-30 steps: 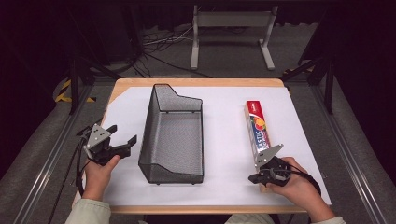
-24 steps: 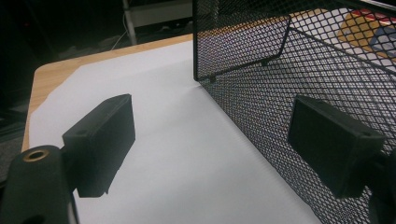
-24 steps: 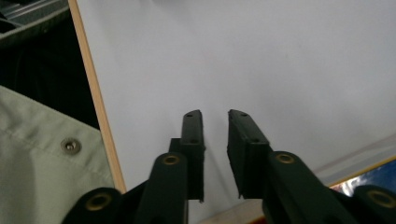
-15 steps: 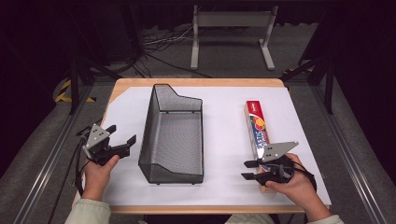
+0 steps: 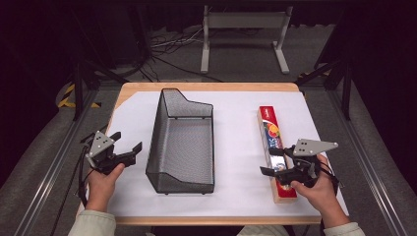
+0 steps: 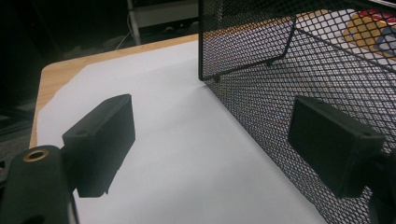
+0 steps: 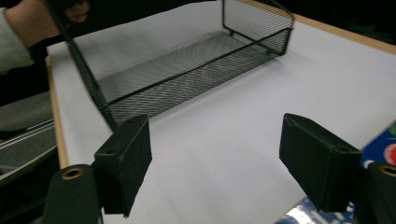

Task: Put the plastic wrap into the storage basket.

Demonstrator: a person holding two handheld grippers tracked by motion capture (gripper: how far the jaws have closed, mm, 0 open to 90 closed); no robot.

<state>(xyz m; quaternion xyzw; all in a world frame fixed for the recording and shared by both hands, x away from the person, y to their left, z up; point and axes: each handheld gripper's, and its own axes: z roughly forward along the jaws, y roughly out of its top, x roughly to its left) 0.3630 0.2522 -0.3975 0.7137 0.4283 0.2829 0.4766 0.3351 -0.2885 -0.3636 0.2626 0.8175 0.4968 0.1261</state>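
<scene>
Reach-in step, by my reading: nothing is gripped yet. Lower left of the high view, the left gripper [image 5: 127,147] waits with jaws spread, just beside the basket [image 5: 183,142] at centre. Lower right, the right gripper [image 5: 269,161] hovers spread over the near end of the box [image 5: 272,133], which lies flat on the white sheet. Next it should straddle the box and close. Count: one basket, one box, two grippers.

Wooden table [image 5: 206,87], top covered by white sheet [image 5: 236,147]. Black wire-mesh basket [image 5: 183,142] standing on sheet, left of centre. Long red box [image 5: 273,142] lying flat near right edge, well apart from basket.
</scene>
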